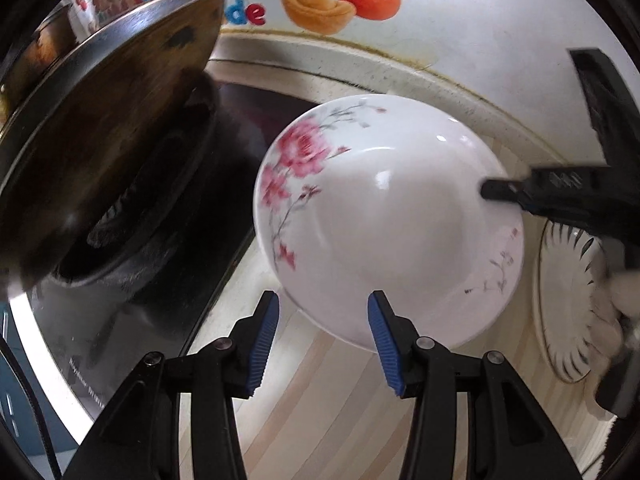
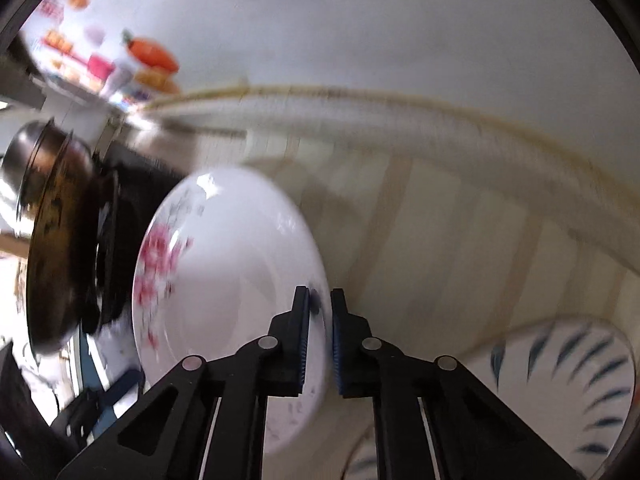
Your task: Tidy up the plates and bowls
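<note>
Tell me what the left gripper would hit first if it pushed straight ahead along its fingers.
Most likely the floral plate held up by the right gripper; the open left gripper points at its lower edge, though depth is unclear.

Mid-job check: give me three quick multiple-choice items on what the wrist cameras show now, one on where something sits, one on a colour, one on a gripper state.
1. Where is the dark wok relative to the floral plate in the left wrist view?
A. To its left, over the stove
B. To its right
C. Stacked under it

2. What colour are the flowers on the floral plate?
A. Blue
B. Pink
C. Yellow

3. How does the left gripper stand?
A. Shut on the plate
B. Shut on the wok
C. Open, holding nothing

Answers:
1. A: the dark wok sits left of the floral plate, on the black stove.
2. B: the blossoms along the rim are pink, clear in both views.
3. C: the left gripper has its blue pads spread, while the right gripper pinches the plate's rim.
</note>
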`<state>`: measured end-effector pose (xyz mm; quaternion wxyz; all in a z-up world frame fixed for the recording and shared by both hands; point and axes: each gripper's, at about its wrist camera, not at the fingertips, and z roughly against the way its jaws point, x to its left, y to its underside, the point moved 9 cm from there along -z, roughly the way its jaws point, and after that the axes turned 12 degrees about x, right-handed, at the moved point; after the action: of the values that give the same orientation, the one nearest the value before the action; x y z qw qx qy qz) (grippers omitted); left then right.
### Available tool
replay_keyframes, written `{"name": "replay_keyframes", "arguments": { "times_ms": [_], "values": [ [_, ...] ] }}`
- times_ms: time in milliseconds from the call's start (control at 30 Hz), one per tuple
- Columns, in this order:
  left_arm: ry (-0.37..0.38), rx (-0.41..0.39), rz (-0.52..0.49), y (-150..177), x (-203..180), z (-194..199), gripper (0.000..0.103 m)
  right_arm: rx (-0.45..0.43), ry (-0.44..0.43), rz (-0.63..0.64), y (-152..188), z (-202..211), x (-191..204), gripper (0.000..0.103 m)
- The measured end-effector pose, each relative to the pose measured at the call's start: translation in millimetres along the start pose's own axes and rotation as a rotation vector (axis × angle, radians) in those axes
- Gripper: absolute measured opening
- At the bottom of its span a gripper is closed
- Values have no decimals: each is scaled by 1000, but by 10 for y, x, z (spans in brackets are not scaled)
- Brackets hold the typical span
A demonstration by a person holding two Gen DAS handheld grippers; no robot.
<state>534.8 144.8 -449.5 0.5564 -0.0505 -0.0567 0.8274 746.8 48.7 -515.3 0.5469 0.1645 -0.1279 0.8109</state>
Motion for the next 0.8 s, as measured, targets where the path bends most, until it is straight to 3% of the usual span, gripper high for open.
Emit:
{"name": "replay_keyframes", "arguments": {
  "times_ms": [133,267,367,467,533,600,800],
  "values": [
    [35,44,38,23,48,-150,44,36,-1,25,146,7,25,10],
    [73,48,76,-72,52,-241,44,26,-40,-40,36,56,-56,18],
    [61,28,79,-117,39,-274,43,10,-110,-82,-105,32,-77,21],
    [54,4,84,-119,68,-300,34,-31,-145,-69,-223,22,-29,21],
    [57,-11,82,-106,69,-281,31,-45,-114,-59,-222,46,-40,15],
    [61,-15,83,-290,70,-419,30,-54,-71,-25,-206,67,-22,14],
    [69,-35,67,-266,66,-395,28,-63,-40,13,-32,134,-17,14]
  ]
}}
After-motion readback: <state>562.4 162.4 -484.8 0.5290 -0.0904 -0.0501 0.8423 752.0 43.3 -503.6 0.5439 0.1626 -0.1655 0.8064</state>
